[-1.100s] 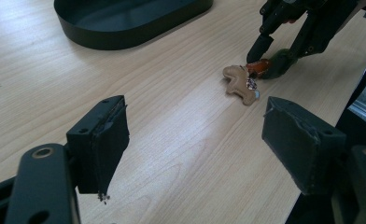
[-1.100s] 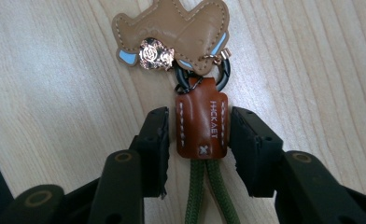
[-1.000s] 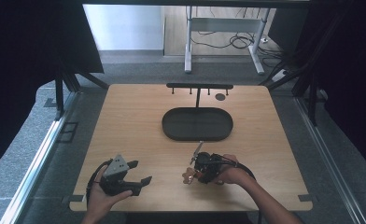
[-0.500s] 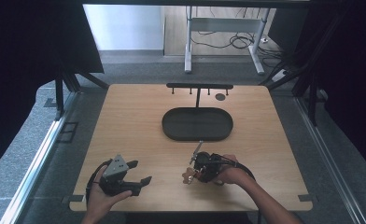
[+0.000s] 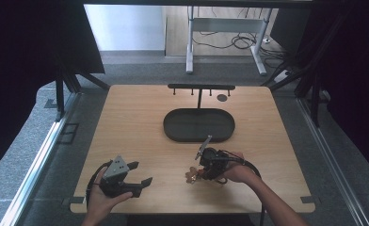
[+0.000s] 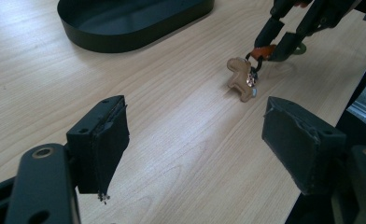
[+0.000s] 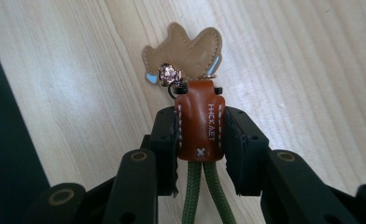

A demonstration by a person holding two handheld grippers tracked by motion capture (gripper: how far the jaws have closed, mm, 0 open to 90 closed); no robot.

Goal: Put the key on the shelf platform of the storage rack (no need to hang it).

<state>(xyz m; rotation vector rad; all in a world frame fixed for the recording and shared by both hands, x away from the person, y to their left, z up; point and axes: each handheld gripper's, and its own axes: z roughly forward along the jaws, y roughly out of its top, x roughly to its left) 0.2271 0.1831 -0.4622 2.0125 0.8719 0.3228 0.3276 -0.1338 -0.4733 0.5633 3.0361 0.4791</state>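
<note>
The keychain lies on the wooden table, just in front of the black oval tray. The right gripper is clamped on its brown leather tab; the tan leather horse charm and green cord trail loose. Judged light, soft and floppy, with the tab the firmest hold. The left gripper rests nearer the table's front edge, jaws wide and empty. Open board surrounds the tray.
</note>
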